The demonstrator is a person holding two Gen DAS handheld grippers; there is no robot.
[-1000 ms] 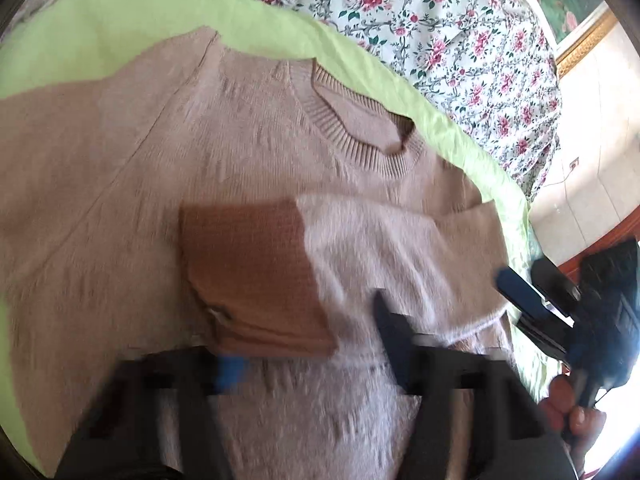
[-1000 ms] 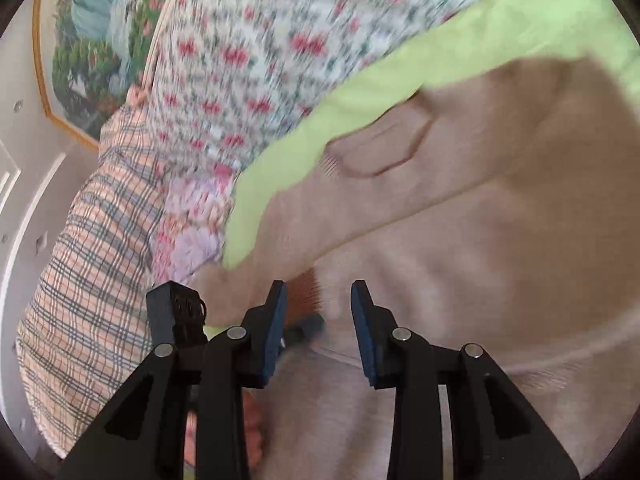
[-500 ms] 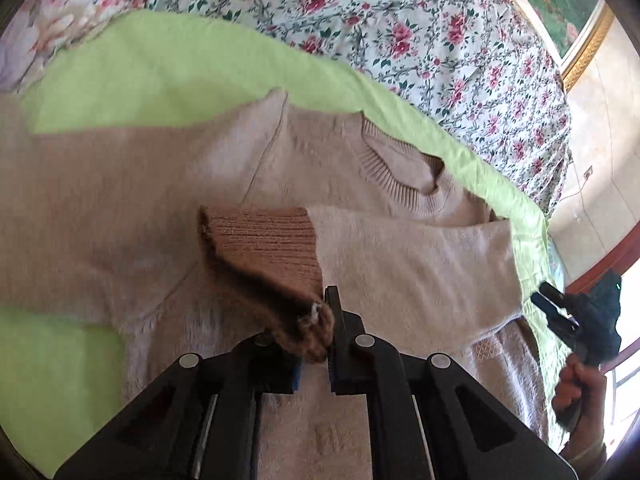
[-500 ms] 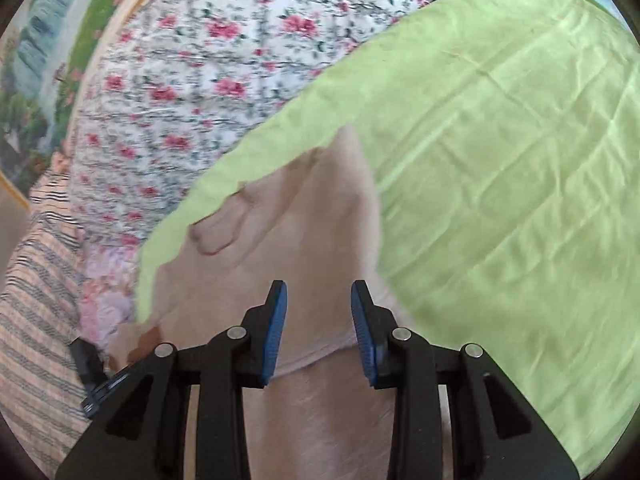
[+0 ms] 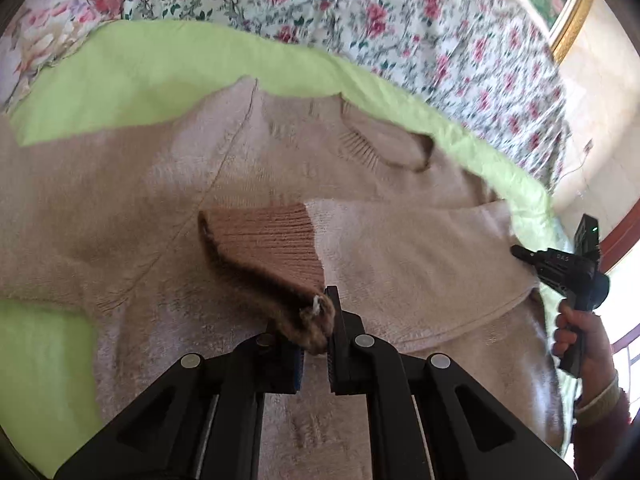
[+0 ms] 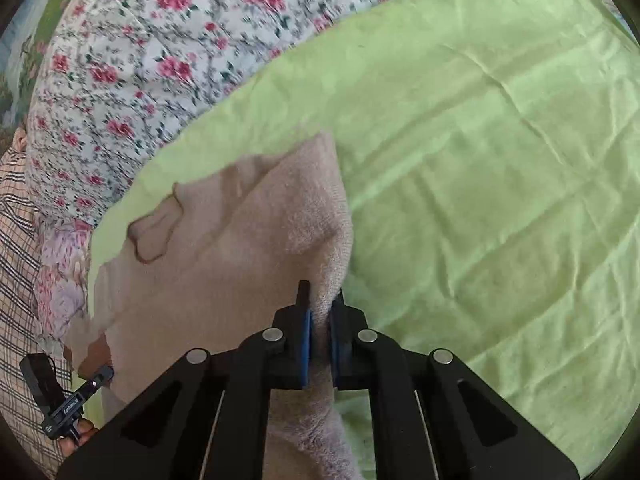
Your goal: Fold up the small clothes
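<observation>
the left gripper (image 5: 316, 320) pinches the brown ribbed cuff (image 5: 272, 240); the right gripper (image 6: 320, 320), jaws just closed, pinches the beige sweater (image 6: 224, 256) edge.

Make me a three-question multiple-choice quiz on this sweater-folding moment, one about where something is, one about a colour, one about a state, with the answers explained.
1. Where does the folded-in sleeve lie?
A. across the sweater's chest
B. off on the green sheet
C. on the floral quilt

2. What colour is the sheet under the sweater?
A. white
B. light green
C. navy

3. What is the left gripper doing?
A. open above the collar
B. shut on nothing
C. shut on the sleeve cuff

Answers:
1. A: the sleeve rests across the sweater below the collar.
2. B: the sheet is light green.
3. C: the left gripper pinches the brown ribbed cuff; the right gripper likewise clamps the sweater's edge.
</observation>
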